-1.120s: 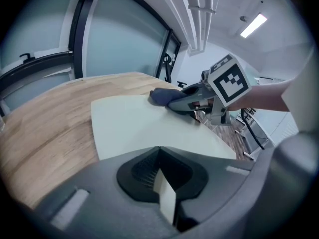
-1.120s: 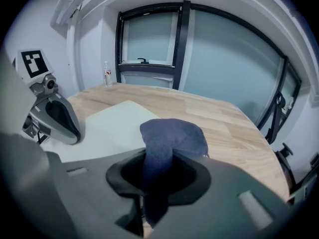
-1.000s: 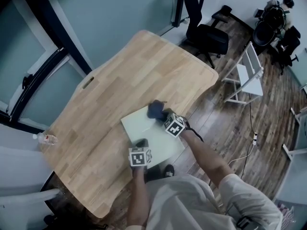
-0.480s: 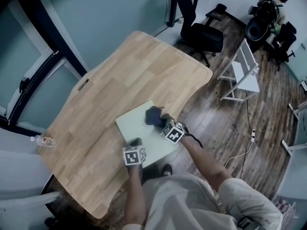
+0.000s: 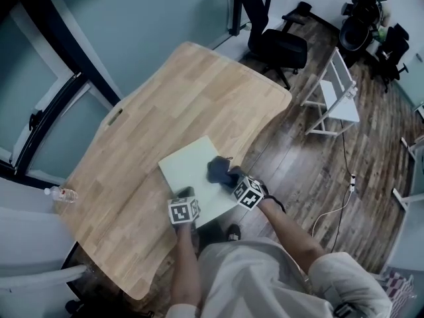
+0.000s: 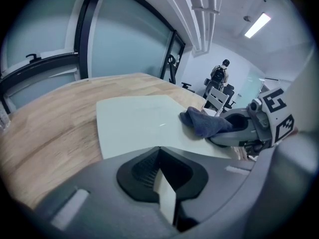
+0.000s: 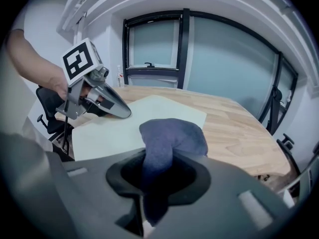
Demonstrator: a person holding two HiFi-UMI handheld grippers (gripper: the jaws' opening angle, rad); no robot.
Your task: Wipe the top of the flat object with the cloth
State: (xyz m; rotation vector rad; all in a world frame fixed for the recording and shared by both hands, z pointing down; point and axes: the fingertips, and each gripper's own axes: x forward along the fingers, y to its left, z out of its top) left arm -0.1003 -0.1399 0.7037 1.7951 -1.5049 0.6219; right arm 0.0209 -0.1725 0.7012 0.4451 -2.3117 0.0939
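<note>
A pale green flat board (image 5: 187,165) lies on the wooden table (image 5: 165,98) near its front edge. On the board's right part rests a dark blue cloth (image 5: 217,171), and my right gripper (image 5: 228,176) is shut on it. In the right gripper view the cloth (image 7: 172,136) bunches out of the right gripper (image 7: 154,183) onto the board (image 7: 114,128). My left gripper (image 5: 187,195) is at the board's near edge, and a pale slab of that edge sits between its shut jaws (image 6: 162,183). The left gripper view shows the cloth (image 6: 204,122) and the right gripper (image 6: 239,131) further along the board (image 6: 134,121).
A water bottle (image 5: 63,193) lies at the table's left edge. On the wooden floor beyond the table's right edge are a black office chair (image 5: 281,48) and a white rack (image 5: 338,95). A person (image 5: 371,5) sits far back.
The right gripper has dragged the cloth along the board's right side toward me. The left gripper has stayed at the board's near edge.
</note>
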